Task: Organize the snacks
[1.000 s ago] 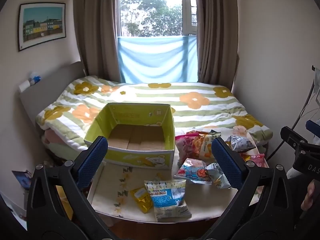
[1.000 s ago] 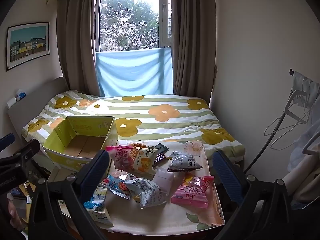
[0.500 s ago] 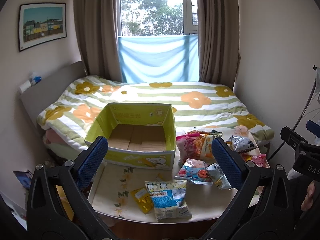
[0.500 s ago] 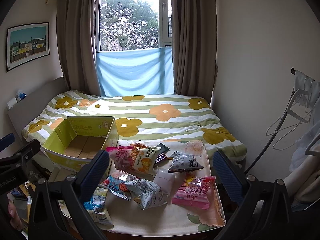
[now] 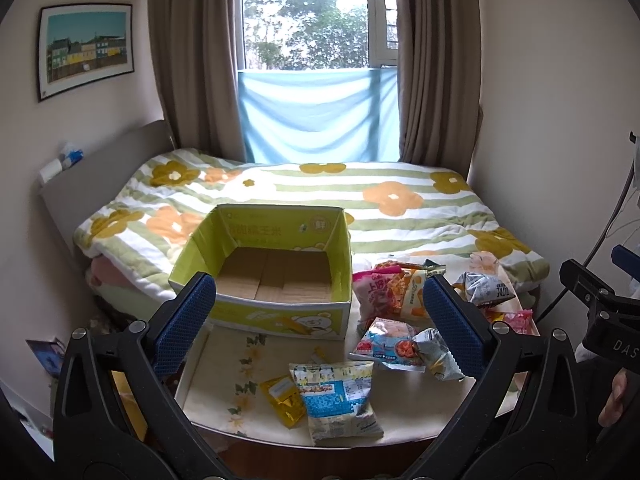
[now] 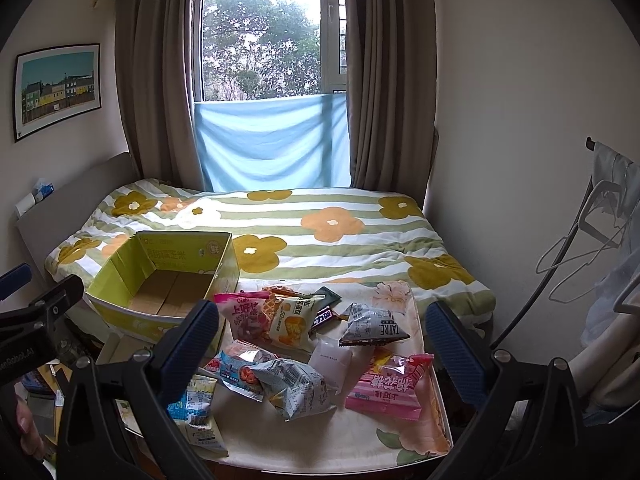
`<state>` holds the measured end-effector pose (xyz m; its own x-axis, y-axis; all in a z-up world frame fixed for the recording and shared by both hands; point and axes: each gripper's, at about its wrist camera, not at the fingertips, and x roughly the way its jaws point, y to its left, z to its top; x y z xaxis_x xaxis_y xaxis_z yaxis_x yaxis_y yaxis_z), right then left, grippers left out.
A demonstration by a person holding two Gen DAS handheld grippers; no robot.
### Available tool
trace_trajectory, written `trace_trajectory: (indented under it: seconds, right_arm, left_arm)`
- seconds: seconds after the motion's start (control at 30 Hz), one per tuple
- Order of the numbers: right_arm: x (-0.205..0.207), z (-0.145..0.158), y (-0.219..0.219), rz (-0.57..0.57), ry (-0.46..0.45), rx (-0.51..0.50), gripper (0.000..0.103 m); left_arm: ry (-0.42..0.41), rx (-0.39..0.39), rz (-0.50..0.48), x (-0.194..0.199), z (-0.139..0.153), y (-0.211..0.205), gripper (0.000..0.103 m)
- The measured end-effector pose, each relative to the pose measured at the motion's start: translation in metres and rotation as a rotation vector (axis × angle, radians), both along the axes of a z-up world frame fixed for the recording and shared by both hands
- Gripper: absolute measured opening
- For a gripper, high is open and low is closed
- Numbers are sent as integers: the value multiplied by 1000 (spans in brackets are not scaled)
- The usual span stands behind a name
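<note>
An open-topped yellow-green cardboard box (image 5: 276,280) with a bare brown floor is seen at the far left of a low table covered in a cream floral cloth (image 5: 224,364), set against a bed with a green-striped flowered quilt (image 6: 320,232). Crinkled snack packets are scattered to the right of the box, among them a pink rectangular packet (image 6: 390,388), a grey-and-white pyramid packet (image 6: 374,324) and a blue-and-white flat packet (image 5: 334,396). The left gripper (image 5: 318,324) and the right gripper (image 6: 322,350) are both held above the table with jaws spread wide, nothing being gripped
</note>
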<state>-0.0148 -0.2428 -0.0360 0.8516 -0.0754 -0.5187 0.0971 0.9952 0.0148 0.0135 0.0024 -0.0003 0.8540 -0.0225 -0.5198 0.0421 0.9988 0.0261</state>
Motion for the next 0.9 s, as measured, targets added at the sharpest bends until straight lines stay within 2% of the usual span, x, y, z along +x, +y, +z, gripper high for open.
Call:
trace_trajectory:
  seconds: [0.9]
  right_arm:
    - [0,-3,-3,1,6,4,103]
  left_arm:
    - [13,3,3,4,-2,-2,103]
